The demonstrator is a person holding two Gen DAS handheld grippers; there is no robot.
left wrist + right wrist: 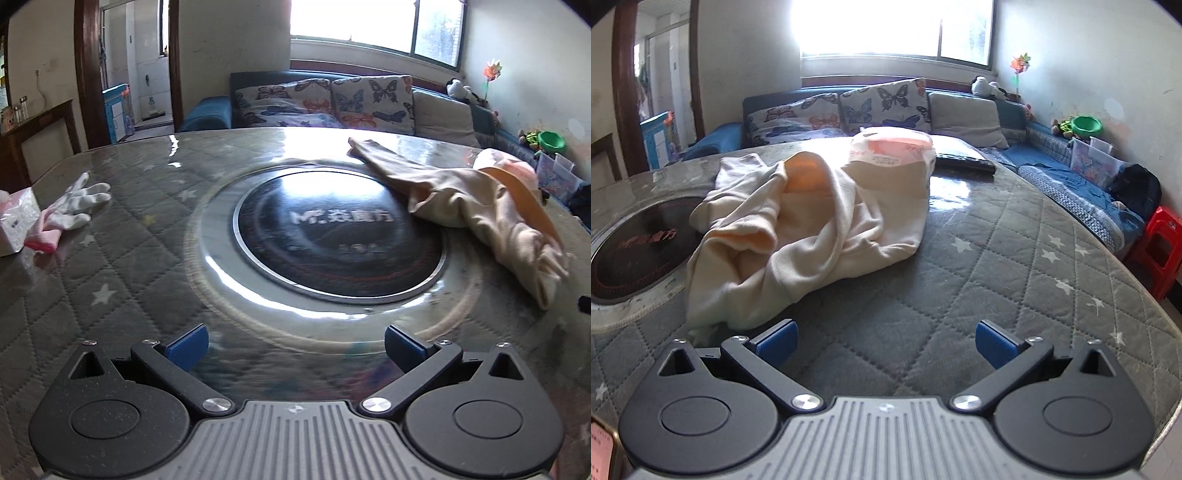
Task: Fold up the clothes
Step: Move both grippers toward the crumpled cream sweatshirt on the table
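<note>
- My round desk (1015,236), covered in grey quilted star-print padding under a glossy clear sheet, fills both wrist views.
- A blue sofa (1067,184) with butterfly-print cushions (332,99) runs behind the desk, below a bright window.
- A black round cooktop (338,236) with a metal ring sits set into the middle of the desk.
- The cream garment (798,236) with an orange lining lies crumpled and unfolded on the desk; its left edge overlaps the cooktop's rim, and one long part stretches away across the desk in the left wrist view.
- A pink-and-white plastic packet (892,147) rests at the garment's far end.
- My left gripper (295,345) hovers low before the cooktop, its blue-padded fingers spread wide, holding nothing.
- My right gripper (886,341) is likewise spread and empty, the garment's near hem just beside its left finger.
- A white glove (79,203) with a pink cuff lies on the desk's left side, beside a clear-wrapped pack (16,218).
</note>
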